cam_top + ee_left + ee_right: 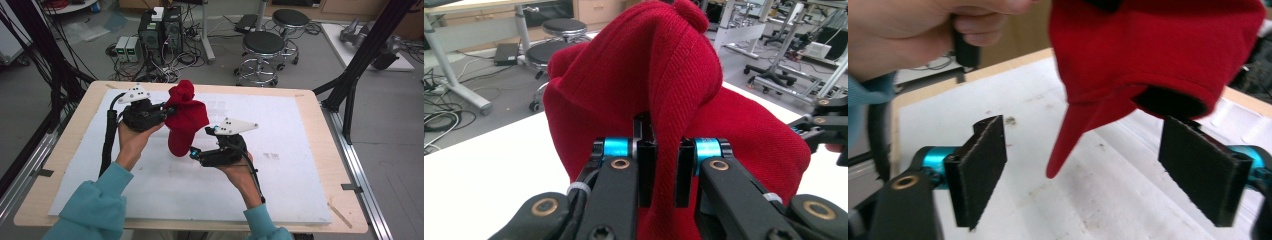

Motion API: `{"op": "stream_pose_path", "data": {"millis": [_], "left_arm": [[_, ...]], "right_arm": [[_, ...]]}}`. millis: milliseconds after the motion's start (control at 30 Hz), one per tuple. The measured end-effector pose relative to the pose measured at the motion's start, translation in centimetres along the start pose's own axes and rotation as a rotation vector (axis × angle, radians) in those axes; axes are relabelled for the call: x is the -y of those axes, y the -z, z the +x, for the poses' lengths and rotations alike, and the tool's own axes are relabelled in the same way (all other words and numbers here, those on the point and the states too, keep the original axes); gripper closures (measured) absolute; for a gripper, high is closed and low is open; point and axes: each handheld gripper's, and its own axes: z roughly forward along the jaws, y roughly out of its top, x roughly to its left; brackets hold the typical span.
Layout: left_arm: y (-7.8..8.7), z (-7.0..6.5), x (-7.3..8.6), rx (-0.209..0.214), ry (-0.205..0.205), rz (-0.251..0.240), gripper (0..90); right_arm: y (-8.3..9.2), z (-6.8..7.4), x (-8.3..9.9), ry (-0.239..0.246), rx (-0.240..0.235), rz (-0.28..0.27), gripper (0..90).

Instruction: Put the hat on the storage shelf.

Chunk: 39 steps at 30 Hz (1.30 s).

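Left gripper [659, 172] jaws pinch a fold of the red knit hat [186, 117], lifted above the tabletop [300, 130]. Right gripper [1098, 175] jaws spread wide just under the hat's open rim.

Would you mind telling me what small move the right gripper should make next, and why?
Probably ease forward and close on the hat's hanging edge. The left gripper already pinches a fold and holds it off the table, while the right gripper waits open just below.

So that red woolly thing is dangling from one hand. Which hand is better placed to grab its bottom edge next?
Probably the right. The right gripper sits just below the hanging red knit garment with its jaws wide open, the hem hanging between them. The left gripper is already pinching a fold higher up, so it is occupied.
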Motion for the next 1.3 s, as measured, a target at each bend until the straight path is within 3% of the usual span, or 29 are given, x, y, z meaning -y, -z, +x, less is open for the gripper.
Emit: {"op": "stream_pose_path", "data": {"millis": [200,367,433,567,600,667,733,1133,1267,1300], "left_arm": [[-0.5,-0.5,-0.3,0.001,0.000,-0.018,85.3],[-0.8,-0.9,-0.6,0.016,-0.003,-0.023,85.2],[-0.8,-1.1,-0.6,0.024,-0.006,-0.020,85.2],[-0.9,-1.3,-0.6,0.022,-0.016,-0.022,85.2],[-0.9,-1.3,-0.6,0.022,-0.017,-0.024,85.3],[-1.0,-1.3,-0.5,0.026,-0.018,-0.019,85.2],[-1.0,-1.3,-0.5,0.030,-0.021,-0.017,85.3],[-1.0,-1.2,-0.4,0.060,-0.040,-0.022,82.9],[-0.8,-1.2,-0.5,0.062,-0.044,-0.052,61.1],[-0.8,-1.2,-0.5,0.076,-0.046,-0.058,61.1]], "right_arm": [[-0.8,-0.3,0.1,-0.023,0.019,0.025,38.0],[-1.2,-0.5,0.2,-0.050,0.022,0.029,48.6],[-1.3,-0.8,0.3,-0.074,0.006,0.029,60.0],[-1.3,-0.9,0.3,-0.085,-0.002,0.033,68.7],[-1.3,-1.0,0.3,-0.091,-0.023,0.039,77.1],[-1.3,-1.0,0.3,-0.097,-0.024,0.041,78.9],[-1.4,-1.2,0.4,-0.123,-0.060,0.041,84.1],[-1.1,-1.2,0.3,-0.114,-0.071,0.041,85.5],[-0.9,-1.2,0.2,-0.110,-0.053,0.031,85.6],[-0.9,-1.2,0.2,-0.110,-0.053,0.031,85.6]]}}
